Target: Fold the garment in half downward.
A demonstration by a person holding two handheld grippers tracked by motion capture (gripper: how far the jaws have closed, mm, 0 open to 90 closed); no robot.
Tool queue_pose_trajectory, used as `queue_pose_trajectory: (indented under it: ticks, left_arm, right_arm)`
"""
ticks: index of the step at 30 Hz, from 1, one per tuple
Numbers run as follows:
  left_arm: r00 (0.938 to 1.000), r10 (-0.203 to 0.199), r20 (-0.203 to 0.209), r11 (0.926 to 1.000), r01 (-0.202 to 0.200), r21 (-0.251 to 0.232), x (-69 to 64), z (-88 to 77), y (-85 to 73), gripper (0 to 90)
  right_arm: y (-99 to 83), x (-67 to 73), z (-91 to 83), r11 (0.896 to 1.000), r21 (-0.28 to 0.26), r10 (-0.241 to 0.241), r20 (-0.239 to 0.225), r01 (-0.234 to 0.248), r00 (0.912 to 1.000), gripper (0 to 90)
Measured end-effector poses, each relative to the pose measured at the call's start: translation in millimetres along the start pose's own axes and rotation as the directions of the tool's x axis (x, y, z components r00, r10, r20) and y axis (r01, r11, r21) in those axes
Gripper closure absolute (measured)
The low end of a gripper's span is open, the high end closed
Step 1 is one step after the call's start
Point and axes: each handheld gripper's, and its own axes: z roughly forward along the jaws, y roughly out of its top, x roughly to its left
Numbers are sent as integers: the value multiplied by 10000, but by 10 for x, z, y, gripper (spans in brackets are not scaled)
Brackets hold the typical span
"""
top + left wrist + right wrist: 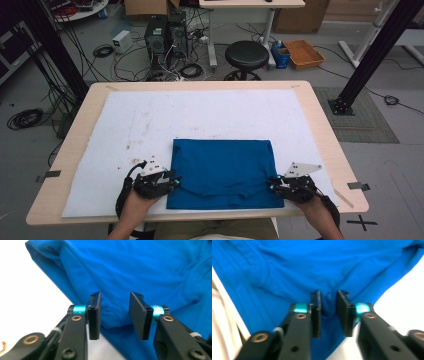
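Lab room w/ cables, PC towers and a black stool (246, 56) on the floor beyond; wooden table (327, 135) topped w/ a white mat (200, 115). Blue folded shirt (222, 172) lying flat on the mat's near half, centred, roughly rectangular, long axis across the table, left to right. Curved fold edge w/ neckline towards the near side, nearest the person; far edge straight.

Left gripper (176, 181) at shirt's near-left edge, aimed rightward into the cloth; right gripper (270, 184) at near-right edge, aimed leftward. Both about equally close, one per side, shirt between them.

In left gripper view: left gripper (115, 315) jaws apart w/ a clear gap, folded edge of shirt (140, 270) just ahead and between the pads, not pinched. In right gripper view: right gripper (329, 313) jaws nearly together, narrow gap, small ridge of shirt (317, 267) rising in the gap; can't tell if pads press it.

Judgement: next move prob. a pinch on both near corners, then lift and fold away along the short axis.
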Motion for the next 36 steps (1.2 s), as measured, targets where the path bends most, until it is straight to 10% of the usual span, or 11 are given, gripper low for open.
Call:
queue_pose_trajectory:
  ticks: [3, 10, 19, 25, 31, 33, 36]
  left_arm:
    - [9997, -215, -134, 9997, 214, -67, 7, 1, 2, 724]
    - [9957, 624, -680, 9980, -627, -22, -89, -2, 22, 874]
    - [9928, -745, 939, 9873, 867, -1334, -75, -252, 67, 876]
    - [9840, -930, 1518, 9893, 1085, -975, -146, -411, -96, 877]
    - [9858, -891, 1421, 9960, 895, 31, -176, -361, -195, 875]
    - [9861, -796, 1455, 9964, 744, 408, -190, -310, -209, 863]
    - [9863, -844, 1418, 9964, 849, 29, -199, -300, -161, 607]
  right_arm:
    - [2, 11, 3, 10000, 17, -95, -31, 95, 10000, 812]
    - [3, 15, 6, 9999, -19, -157, 3, 157, 9999, 824]
    - [32, 7, -153, 9966, -822, -66, -168, 52, 9998, 859]
    - [-5, 12, -351, 9965, -830, 46, -696, -104, 9976, 861]
    - [-85, 102, -261, 9993, 351, -74, -656, 97, 9978, 859]
    - [-94, 86, -230, 9986, 523, 23, -674, 12, 9977, 841]
    - [-98, 20, -263, 9985, 253, 513, -804, -494, 9954, 636]
